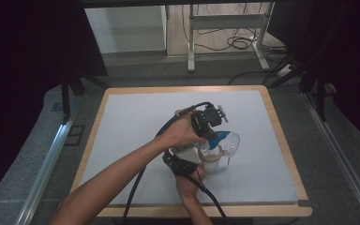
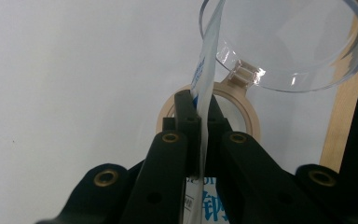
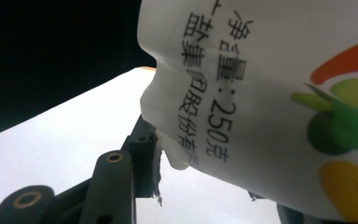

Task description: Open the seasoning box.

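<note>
I have both grippers at the middle of the tabletop (image 1: 136, 122), close together. The left gripper (image 2: 199, 122) has its fingers clenched on the thin edge of the pouch (image 2: 206, 79), a white and blue printed packet; in the left gripper view that edge runs straight up between the two black fingers. Just past them a clear plastic jar (image 2: 289, 51) lies on its side with its open mouth turned toward me, and a tape roll (image 2: 251, 122) rests flat on the tabletop under the jar's rim, touching or nearly touching it.

In the high view the left gripper (image 1: 211, 119) sits above the jar (image 1: 232, 143), with the pouch's blue part (image 1: 219, 137) between them and the tape roll (image 1: 212, 154) just beside the jar toward me. The right gripper (image 1: 183, 161) lies below the left hand, near the roll.

In the right gripper view the pouch (image 3: 261, 93) hangs close to the lens, white with black print and a coloured logo. Its lower edge sits between the right gripper's (image 3: 205, 177) fingers, which appear clamped on it, though the far finger is mostly hidden.
</note>
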`<state>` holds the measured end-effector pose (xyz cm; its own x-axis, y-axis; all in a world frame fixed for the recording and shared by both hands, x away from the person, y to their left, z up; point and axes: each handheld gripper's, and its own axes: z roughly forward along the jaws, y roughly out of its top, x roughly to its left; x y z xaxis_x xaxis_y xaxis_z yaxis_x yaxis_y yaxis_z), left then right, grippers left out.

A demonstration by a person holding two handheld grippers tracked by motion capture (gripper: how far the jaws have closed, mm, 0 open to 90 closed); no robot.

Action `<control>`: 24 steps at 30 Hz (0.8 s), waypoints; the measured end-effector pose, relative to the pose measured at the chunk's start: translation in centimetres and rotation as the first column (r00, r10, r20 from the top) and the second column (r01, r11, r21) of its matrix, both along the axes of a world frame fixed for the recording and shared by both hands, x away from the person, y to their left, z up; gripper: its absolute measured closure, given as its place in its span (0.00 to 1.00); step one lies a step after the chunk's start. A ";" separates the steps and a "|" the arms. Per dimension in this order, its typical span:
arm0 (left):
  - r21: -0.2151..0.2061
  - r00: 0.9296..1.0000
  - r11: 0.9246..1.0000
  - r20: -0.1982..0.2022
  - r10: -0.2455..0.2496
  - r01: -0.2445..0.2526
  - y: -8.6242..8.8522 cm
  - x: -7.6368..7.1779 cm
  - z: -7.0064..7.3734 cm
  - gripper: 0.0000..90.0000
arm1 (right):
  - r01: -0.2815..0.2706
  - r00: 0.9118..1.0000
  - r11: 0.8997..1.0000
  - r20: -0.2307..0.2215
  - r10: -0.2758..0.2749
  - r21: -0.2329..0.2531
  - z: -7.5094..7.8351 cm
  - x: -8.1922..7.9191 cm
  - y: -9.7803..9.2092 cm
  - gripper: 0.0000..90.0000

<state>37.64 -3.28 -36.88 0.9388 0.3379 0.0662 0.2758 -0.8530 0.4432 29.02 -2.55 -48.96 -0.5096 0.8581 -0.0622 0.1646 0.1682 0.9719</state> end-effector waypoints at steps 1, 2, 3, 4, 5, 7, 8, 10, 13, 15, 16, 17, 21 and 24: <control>-0.001 1.000 1.000 0.000 0.000 0.000 0.0 0.0 0.0 1.00 | -0.001 1.000 1.000 0.000 0.001 -0.001 0.0 0.0 0.0 0.61; -0.005 1.000 1.000 -0.002 0.004 -0.004 0.0 0.0 0.0 1.00 | -0.001 1.000 1.000 0.001 0.001 -0.001 0.0 0.0 0.0 0.61; -0.002 1.000 1.000 -0.002 0.003 -0.003 0.0 0.0 0.0 1.00 | -0.001 1.000 1.000 0.002 0.001 -0.001 0.0 0.0 0.0 0.61; -0.003 1.000 1.000 -0.001 0.002 -0.002 0.1 0.0 0.0 1.00 | 0.003 1.000 1.000 0.000 -0.003 0.001 0.0 -0.1 0.0 0.61; -0.003 1.000 1.000 -0.001 0.003 -0.003 0.1 0.0 0.0 1.00 | 0.001 1.000 1.000 0.001 -0.001 0.001 0.0 0.0 0.0 0.61; -0.004 1.000 1.000 0.000 0.000 0.000 0.1 0.0 0.0 1.00 | 0.000 1.000 1.000 0.001 0.000 0.001 0.0 0.0 0.1 0.61; -0.005 1.000 1.000 -0.003 0.002 -0.002 0.1 0.0 0.0 1.00 | 0.002 1.000 1.000 0.000 -0.002 0.001 0.0 0.0 0.1 0.61; 0.000 1.000 1.000 -0.003 0.006 -0.006 0.1 0.0 -0.1 1.00 | 0.000 1.000 1.000 -0.001 0.000 0.001 0.0 0.0 0.1 0.61; 0.008 1.000 1.000 -0.003 0.006 -0.006 0.0 0.0 -0.1 1.00 | 0.000 1.000 1.000 -0.001 0.000 0.007 -0.1 0.0 0.1 0.61; 0.013 1.000 1.000 -0.001 0.006 -0.006 0.0 0.0 -0.2 1.00 | -0.004 1.000 1.000 -0.004 0.004 0.018 -0.1 0.1 0.1 0.61; 0.015 1.000 1.000 -0.002 0.006 -0.006 0.0 0.1 -0.1 1.00 | -0.001 1.000 1.000 -0.007 0.001 0.022 0.0 0.0 0.1 0.61; 0.015 1.000 1.000 0.000 0.003 -0.003 0.0 0.1 -0.1 1.00 | -0.003 1.000 1.000 -0.006 0.004 0.022 0.0 0.1 0.2 0.61; 0.015 1.000 1.000 0.001 0.005 -0.005 0.0 0.0 0.1 1.00 | 0.000 1.000 1.000 -0.001 0.000 0.019 0.1 0.1 0.2 0.61; 0.008 1.000 1.000 0.002 0.007 -0.007 -0.1 0.0 0.2 1.00 | 0.000 1.000 1.000 0.000 0.000 0.022 0.2 0.1 0.1 0.61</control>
